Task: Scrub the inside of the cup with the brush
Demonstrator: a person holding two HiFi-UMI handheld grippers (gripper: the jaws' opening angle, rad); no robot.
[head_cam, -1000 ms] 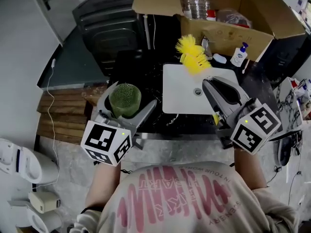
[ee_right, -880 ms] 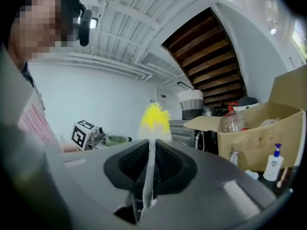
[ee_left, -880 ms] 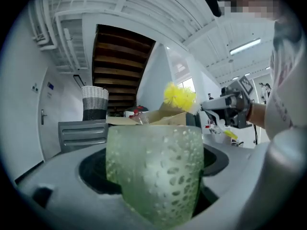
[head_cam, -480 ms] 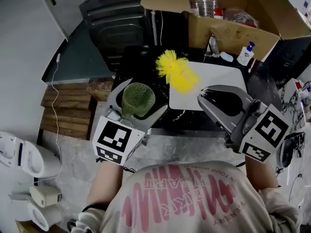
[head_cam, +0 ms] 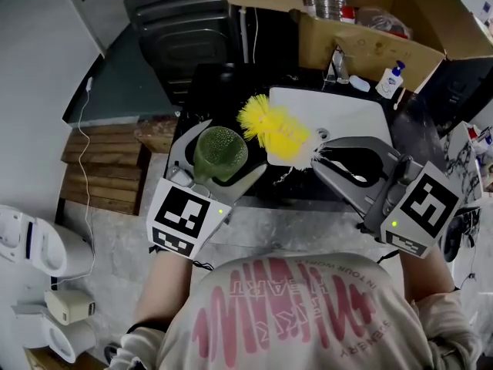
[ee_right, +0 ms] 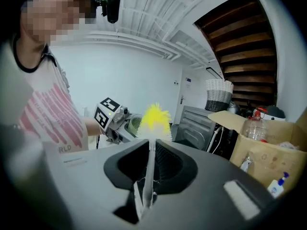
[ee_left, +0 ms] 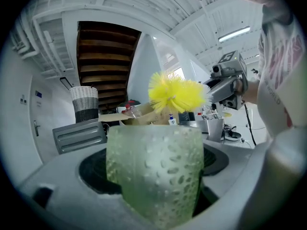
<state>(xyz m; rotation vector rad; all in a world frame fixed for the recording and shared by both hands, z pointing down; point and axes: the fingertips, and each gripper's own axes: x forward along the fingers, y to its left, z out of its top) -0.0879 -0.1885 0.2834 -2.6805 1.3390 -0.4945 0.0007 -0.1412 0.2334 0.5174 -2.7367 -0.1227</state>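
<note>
My left gripper [head_cam: 219,166] is shut on a pale green dimpled cup [head_cam: 219,152], held upright with its mouth up; the cup [ee_left: 154,169] fills the left gripper view. My right gripper [head_cam: 322,154] is shut on the white handle of a brush [ee_right: 148,176]. Its yellow bristle head [head_cam: 271,126] hangs just right of and above the cup's rim, outside the cup. In the left gripper view the yellow bristles [ee_left: 176,93] show above the rim. The right gripper view looks along the handle to the bristle head [ee_right: 154,120], with the left gripper [ee_right: 114,118] behind it.
A white sink basin [head_cam: 350,112] in a black counter lies under the brush. An open cardboard box [head_cam: 358,37] with plastic bottles stands behind it, a soap dispenser [head_cam: 389,82] beside it. A dark grey bin [head_cam: 192,21] is at the back left.
The brush head has moved left and down toward the cup's rim, off the sink. The left gripper holding the cup has shifted only slightly.
</note>
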